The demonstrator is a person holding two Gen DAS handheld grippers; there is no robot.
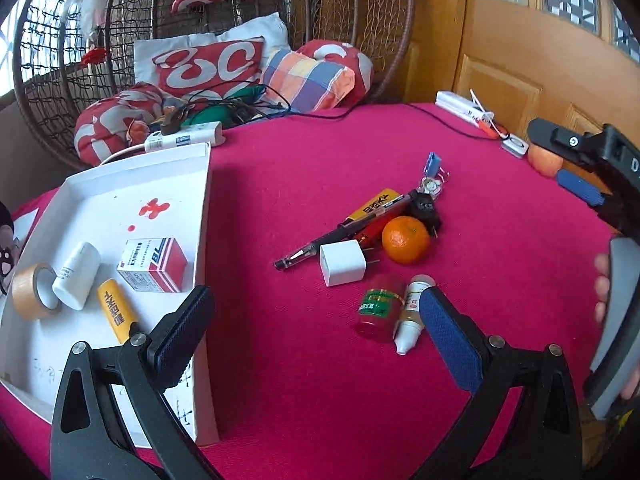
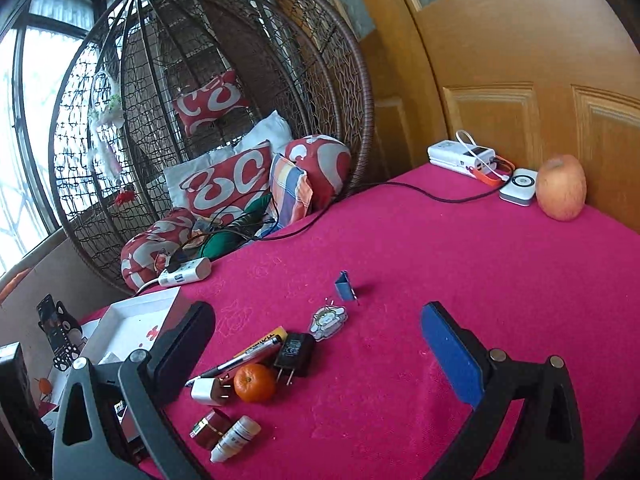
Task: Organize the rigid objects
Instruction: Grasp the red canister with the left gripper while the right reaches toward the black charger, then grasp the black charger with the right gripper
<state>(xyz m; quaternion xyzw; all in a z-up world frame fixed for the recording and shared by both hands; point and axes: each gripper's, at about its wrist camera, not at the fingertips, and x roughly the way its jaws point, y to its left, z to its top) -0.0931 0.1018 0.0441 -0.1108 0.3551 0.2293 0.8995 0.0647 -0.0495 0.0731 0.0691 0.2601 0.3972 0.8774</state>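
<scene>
Left gripper (image 1: 312, 320) wide open and empty, hovering over the red cloth (image 1: 500, 248) between the white tray (image 1: 202, 216) on the left and the near pair: red jar (image 1: 376, 312) touching a small dropper bottle (image 1: 410, 320), both lying down. Likely light, hard, smooth plastic, prone to roll; best pinched across the round body. Right gripper (image 2: 318, 344) likewise open, holding nothing, near the orange (image 2: 255, 382).

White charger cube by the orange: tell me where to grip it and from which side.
Grip the white charger cube across its two flat side faces, coming from above with the left gripper, jaws open. Keep off the end where its prongs point toward the orange.
</scene>
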